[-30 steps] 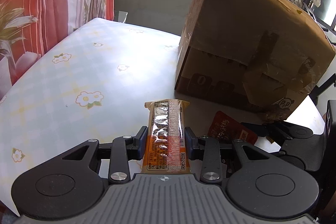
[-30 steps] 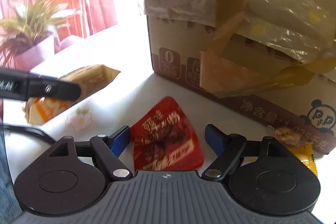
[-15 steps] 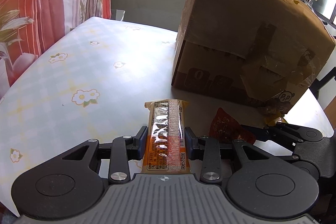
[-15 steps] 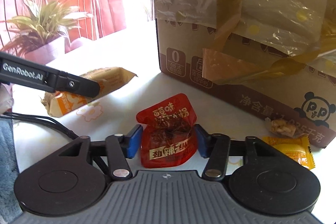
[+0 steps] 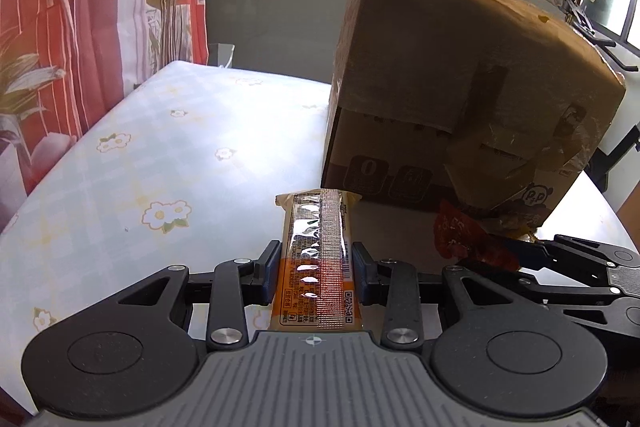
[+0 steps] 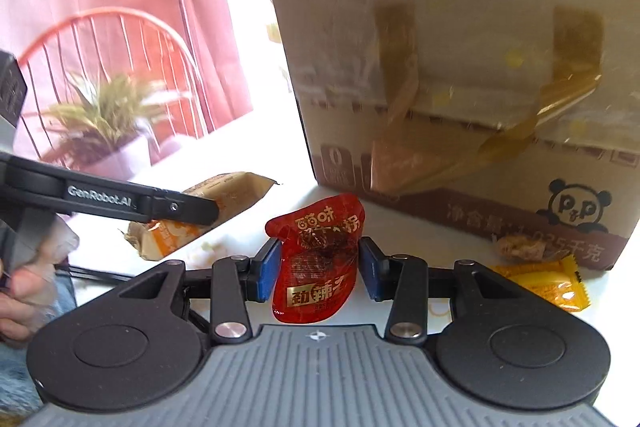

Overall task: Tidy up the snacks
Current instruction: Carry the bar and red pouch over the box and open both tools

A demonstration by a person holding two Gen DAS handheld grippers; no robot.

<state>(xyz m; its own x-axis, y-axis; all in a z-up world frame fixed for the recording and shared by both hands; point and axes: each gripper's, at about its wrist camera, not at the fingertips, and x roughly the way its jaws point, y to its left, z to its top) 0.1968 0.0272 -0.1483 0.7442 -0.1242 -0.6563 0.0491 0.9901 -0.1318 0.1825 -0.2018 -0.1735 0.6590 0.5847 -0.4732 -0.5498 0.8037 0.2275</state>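
On the flowered tablecloth [image 5: 132, 163], four snack items are showing against one taped cardboard box [image 5: 460, 99].

At nine o'clock in the right wrist view, the left gripper [image 5: 316, 269] is clamping one long snack bar [image 5: 318, 259] across its middle. The bar's wrapper is tan at the far end and orange at the near end, with a clear strip and small print along its back. It is sticking forward past the pads, clear of the cloth, short of the box's near corner.

At centre, the right gripper [image 6: 318, 269] is closing its blue pads on one red pouch [image 6: 316, 259]. The pouch is glossy and crumpled, carrying gold and white characters, with its upper edge buckling between the pads. Both pads are pressing its sides.

At three o'clock of that pouch, one small tan wrapped sweet [image 6: 518, 247] is lying against the box's base. Just below it, one yellow-orange packet [image 6: 544, 285] is lying flat on the cloth.

The box is standing upright at twelve o'clock, bearing brown tape strips and a panda mark near its lower right corner.
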